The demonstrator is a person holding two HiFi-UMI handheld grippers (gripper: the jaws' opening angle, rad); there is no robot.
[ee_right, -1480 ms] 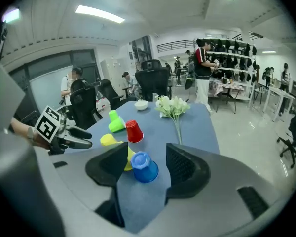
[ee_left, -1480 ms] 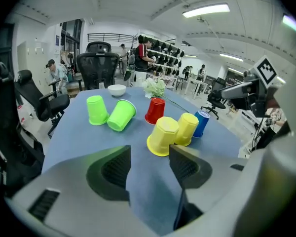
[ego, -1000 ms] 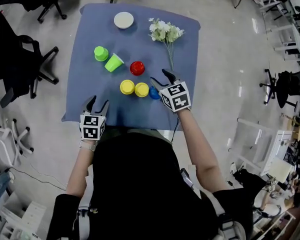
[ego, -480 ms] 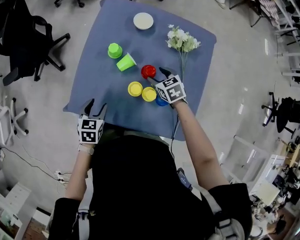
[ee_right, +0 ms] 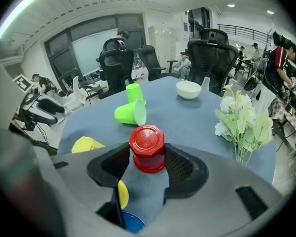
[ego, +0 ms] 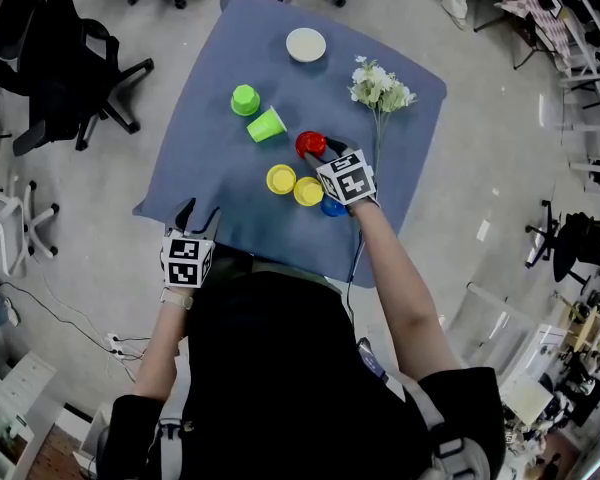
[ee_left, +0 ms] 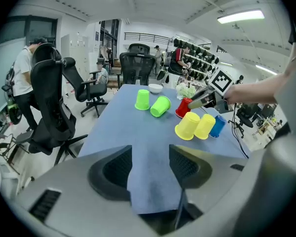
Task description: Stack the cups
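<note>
A red cup (ee_right: 147, 148) stands upside down on the blue cloth (ego: 220, 158), between the fingers of my right gripper (ee_right: 147, 164). Its jaws are closing round the cup, and the pads sit at its sides without a visible squeeze. In the head view the right gripper (ego: 321, 150) reaches the red cup (ego: 310, 143) from the near side. Two yellow cups (ego: 280, 178) (ego: 308, 190) and a blue cup (ego: 332, 208) lie just behind it. One green cup (ego: 245, 99) stands inverted and another green cup (ego: 267, 125) lies on its side. My left gripper (ego: 197, 213) hovers open and empty at the cloth's near edge.
A white bowl (ego: 306, 44) sits at the far side of the cloth, and a bunch of white flowers (ego: 380, 86) lies to the right of the cups. Black office chairs (ego: 70, 58) stand on the floor to the left and beyond the table.
My right gripper has moved forward from beside the blue cup to the red cup, which now stands between its fingers. The left gripper has stayed at the near edge.
</note>
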